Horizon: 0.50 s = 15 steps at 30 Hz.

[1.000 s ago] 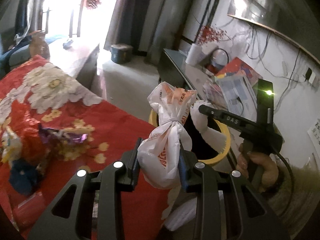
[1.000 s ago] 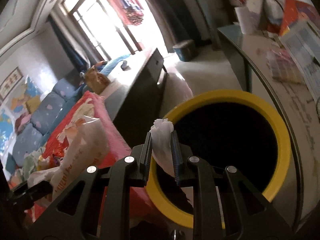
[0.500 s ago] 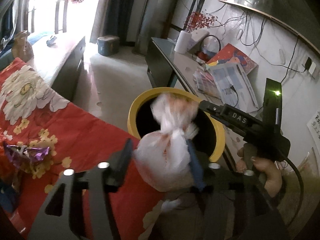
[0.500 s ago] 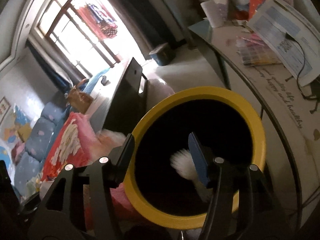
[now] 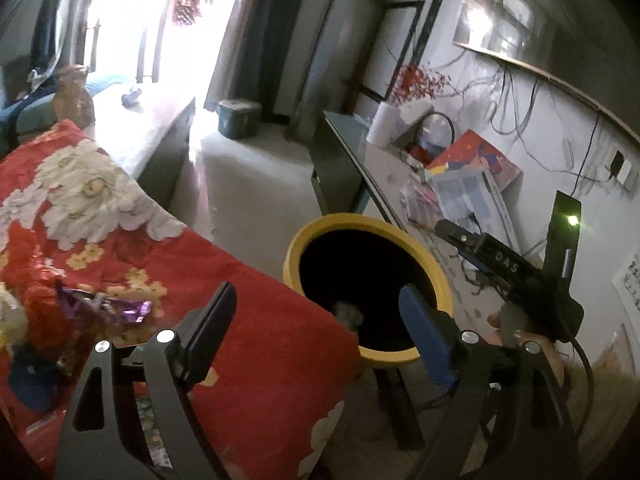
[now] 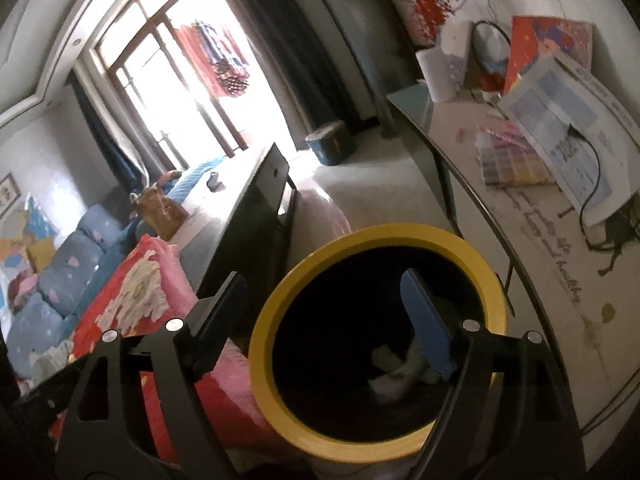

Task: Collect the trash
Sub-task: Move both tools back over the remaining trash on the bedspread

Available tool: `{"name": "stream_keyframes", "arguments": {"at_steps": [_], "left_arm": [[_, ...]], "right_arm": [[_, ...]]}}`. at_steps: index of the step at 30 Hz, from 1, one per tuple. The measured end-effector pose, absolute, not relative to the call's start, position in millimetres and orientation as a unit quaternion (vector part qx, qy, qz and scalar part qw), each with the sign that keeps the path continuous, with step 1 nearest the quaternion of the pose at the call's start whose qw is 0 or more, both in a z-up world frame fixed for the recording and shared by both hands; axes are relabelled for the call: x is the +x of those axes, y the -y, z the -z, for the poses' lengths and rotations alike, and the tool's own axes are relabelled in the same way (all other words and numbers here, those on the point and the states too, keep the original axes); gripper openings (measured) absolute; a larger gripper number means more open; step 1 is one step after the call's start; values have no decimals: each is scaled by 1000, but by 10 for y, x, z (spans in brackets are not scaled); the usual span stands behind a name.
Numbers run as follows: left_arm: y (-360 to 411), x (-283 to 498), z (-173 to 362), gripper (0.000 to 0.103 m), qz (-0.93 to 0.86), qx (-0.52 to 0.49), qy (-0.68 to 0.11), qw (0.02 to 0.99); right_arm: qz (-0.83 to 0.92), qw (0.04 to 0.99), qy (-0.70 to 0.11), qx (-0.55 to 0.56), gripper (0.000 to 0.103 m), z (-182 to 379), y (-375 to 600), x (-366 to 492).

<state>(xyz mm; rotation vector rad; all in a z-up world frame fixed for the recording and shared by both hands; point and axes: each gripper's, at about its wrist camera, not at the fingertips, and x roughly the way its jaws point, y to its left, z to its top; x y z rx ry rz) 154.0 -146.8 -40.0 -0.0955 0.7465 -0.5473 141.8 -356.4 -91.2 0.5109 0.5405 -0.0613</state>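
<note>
A red floral quilt (image 5: 120,248) fills the left of the frame. A bright window (image 6: 188,92) glows at upper left. At right, the glass surface (image 6: 452,120) carries a paper roll (image 6: 440,76), papers (image 6: 560,120) and a red book (image 6: 548,44).

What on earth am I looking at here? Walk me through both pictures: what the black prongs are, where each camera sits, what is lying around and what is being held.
There is no robot: a person holds a two-finger gripper in each hand, with a fisheye camera on each looking along the fingers. One picture comes from the left gripper, one from the right gripper. Both sets of jaws are opening with nothing between them. Below them stands a yellow-rimmed bin, with pale trash lying inside. In the left view the right gripper and the hand holding it show beyond the bin. A purple wrapper lies on the red flowered cloth. Papers cover the side table.
</note>
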Motion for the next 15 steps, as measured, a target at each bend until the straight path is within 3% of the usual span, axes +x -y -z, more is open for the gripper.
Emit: {"name": "stream_keyframes", "arguments": {"at_steps": [15], "left_arm": [[947, 1361, 172, 84, 219, -79, -320, 918]], "right_arm": [[-29, 962, -223, 152, 81, 524, 3066, 1266]]}}
